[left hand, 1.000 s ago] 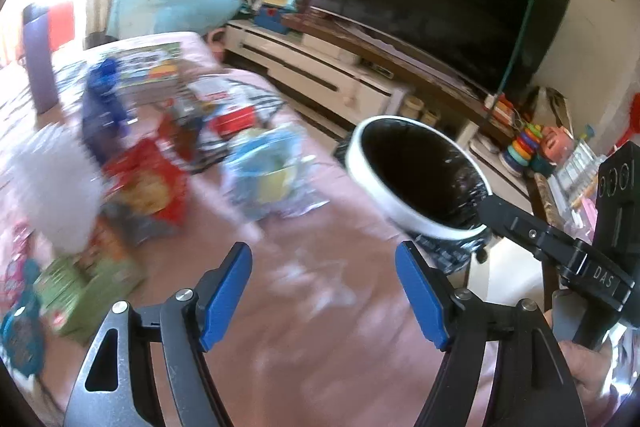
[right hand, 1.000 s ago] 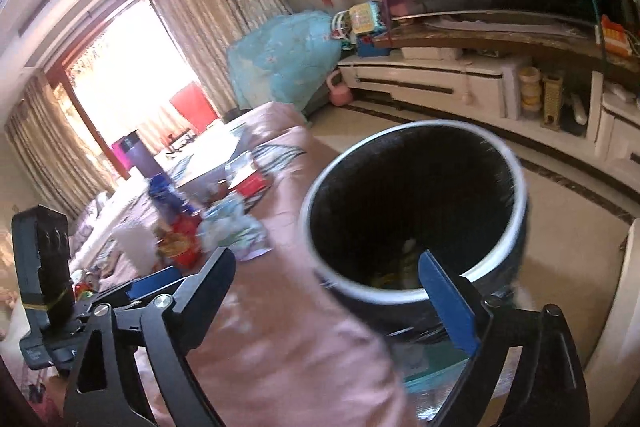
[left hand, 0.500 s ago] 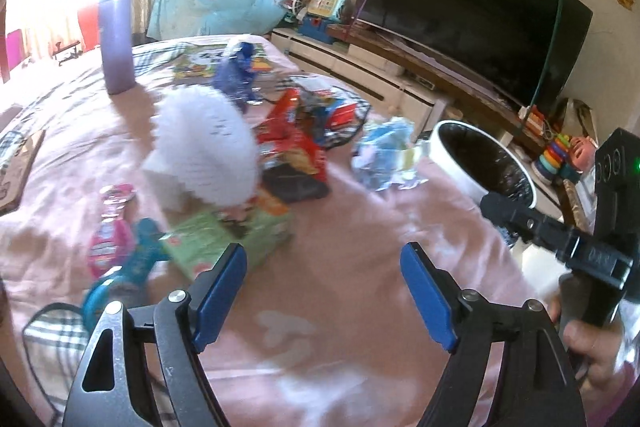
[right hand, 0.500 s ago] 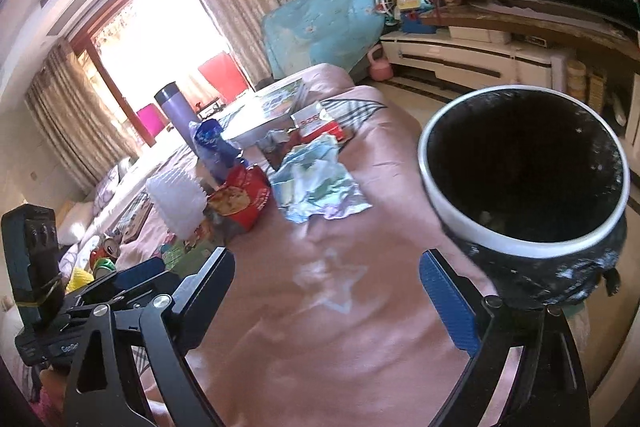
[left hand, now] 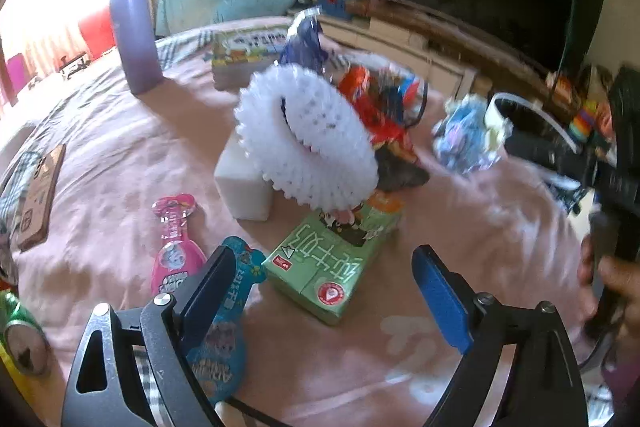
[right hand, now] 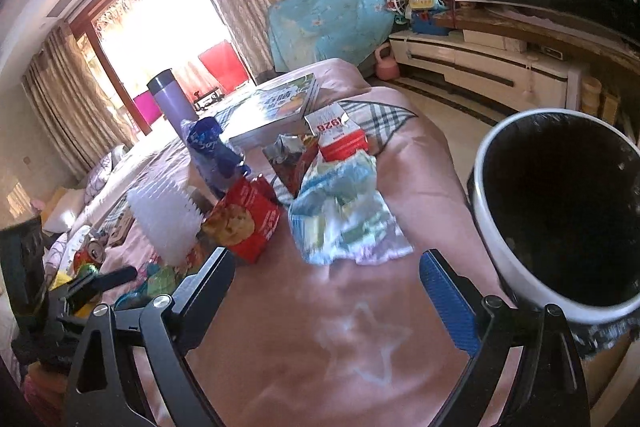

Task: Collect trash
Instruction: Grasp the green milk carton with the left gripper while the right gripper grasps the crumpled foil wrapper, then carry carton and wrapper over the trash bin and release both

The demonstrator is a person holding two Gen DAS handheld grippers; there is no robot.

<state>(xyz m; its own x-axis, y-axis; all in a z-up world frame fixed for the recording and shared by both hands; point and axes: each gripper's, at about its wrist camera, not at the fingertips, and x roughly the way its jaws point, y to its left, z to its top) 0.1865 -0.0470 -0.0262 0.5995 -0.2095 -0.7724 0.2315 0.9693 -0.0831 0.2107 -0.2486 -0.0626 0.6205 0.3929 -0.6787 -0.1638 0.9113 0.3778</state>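
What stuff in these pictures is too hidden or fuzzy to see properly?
- Inside of the trash bin, right wrist view: too dark to tell what it holds.
- Red snack bag, left wrist view: partly behind the white foam net, blurred.
- Green can, left wrist view: cut off by the picture's edge.
- Crumpled blue wrapper, left wrist view: motion blur hides its print.

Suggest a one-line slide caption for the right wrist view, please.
Open right gripper hovers over pink bedspread, crumpled blue wrapper ahead, black-lined bin alongside.
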